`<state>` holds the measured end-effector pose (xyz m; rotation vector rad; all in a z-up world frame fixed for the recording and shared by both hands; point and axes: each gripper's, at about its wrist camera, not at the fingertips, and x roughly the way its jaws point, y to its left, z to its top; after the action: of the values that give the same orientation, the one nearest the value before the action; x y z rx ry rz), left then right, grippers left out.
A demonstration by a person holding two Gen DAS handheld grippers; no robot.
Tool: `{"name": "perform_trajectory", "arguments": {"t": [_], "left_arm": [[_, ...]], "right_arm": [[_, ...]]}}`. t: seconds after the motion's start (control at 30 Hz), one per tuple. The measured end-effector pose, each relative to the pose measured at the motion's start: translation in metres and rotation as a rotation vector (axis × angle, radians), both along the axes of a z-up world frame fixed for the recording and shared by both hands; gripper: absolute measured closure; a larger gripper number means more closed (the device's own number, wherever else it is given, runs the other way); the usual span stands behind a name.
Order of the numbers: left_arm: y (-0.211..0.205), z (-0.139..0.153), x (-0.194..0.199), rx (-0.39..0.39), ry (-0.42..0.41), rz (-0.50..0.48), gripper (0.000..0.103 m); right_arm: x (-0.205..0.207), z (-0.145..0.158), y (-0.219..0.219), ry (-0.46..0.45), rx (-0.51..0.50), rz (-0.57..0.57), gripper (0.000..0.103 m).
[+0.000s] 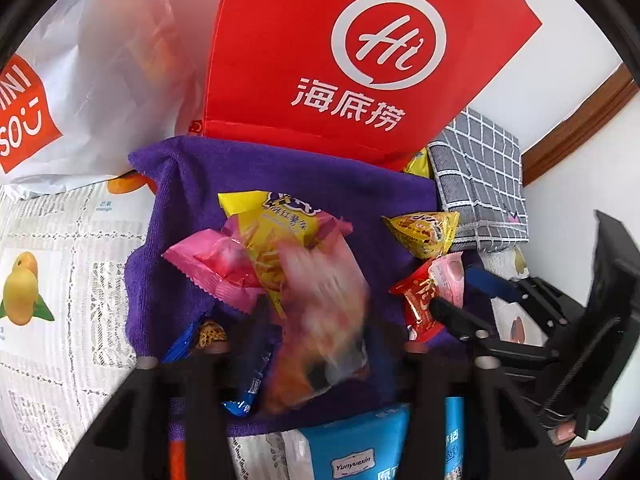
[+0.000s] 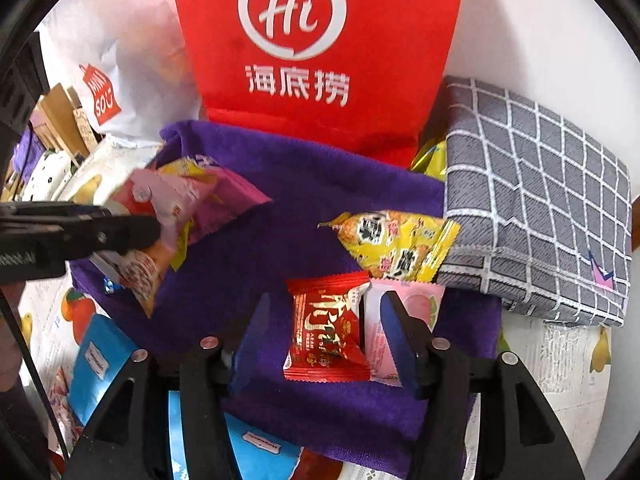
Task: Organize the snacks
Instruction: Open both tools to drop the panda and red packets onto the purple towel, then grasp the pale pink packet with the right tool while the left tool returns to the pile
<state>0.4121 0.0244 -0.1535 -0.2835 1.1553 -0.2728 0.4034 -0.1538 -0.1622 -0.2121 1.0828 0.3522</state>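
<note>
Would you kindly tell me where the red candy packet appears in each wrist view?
Left wrist view: red candy packet lies right of centre, at the tip of the right gripper.
Right wrist view: low centre, between the open fingers.
Shared landmark: red bag standing behind the purple towel.

Both grippers are matte black plastic. The right gripper (image 2: 324,344) has blue finger pads (image 2: 394,336) and round silver pivot pins (image 2: 440,345) at five o'clock. The left gripper (image 1: 316,344) shows matching silver pins, and a pink fingernail (image 1: 565,435) shows at four o'clock.
</note>
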Motion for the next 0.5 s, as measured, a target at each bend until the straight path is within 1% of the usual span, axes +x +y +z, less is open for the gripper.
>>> {"name": "perform_trajectory", "arguments": {"t": [0.03,0.17,0.27,0.4,0.5], "left_arm": [[0.000,0.001,-0.001,0.009,-0.003,0.002,0.034],[0.005,0.009,-0.009,0.025,-0.021,0.010,0.034],[0.013,0.019,-0.020,0.027,-0.030,0.011,0.034],[0.029,0.037,-0.046,0.052,-0.082,0.037,0.034],[0.039,0.047,-0.068,0.079,-0.108,0.050,0.034]], "right_arm": [[0.000,0.003,-0.001,-0.009,0.006,-0.001,0.044],[-0.006,0.021,-0.002,-0.054,0.028,-0.014,0.042],[-0.013,0.035,-0.002,-0.091,0.049,-0.033,0.041],[-0.033,0.053,0.000,-0.149,0.075,-0.056,0.042],[-0.054,0.061,0.001,-0.169,0.079,-0.082,0.042]]}}
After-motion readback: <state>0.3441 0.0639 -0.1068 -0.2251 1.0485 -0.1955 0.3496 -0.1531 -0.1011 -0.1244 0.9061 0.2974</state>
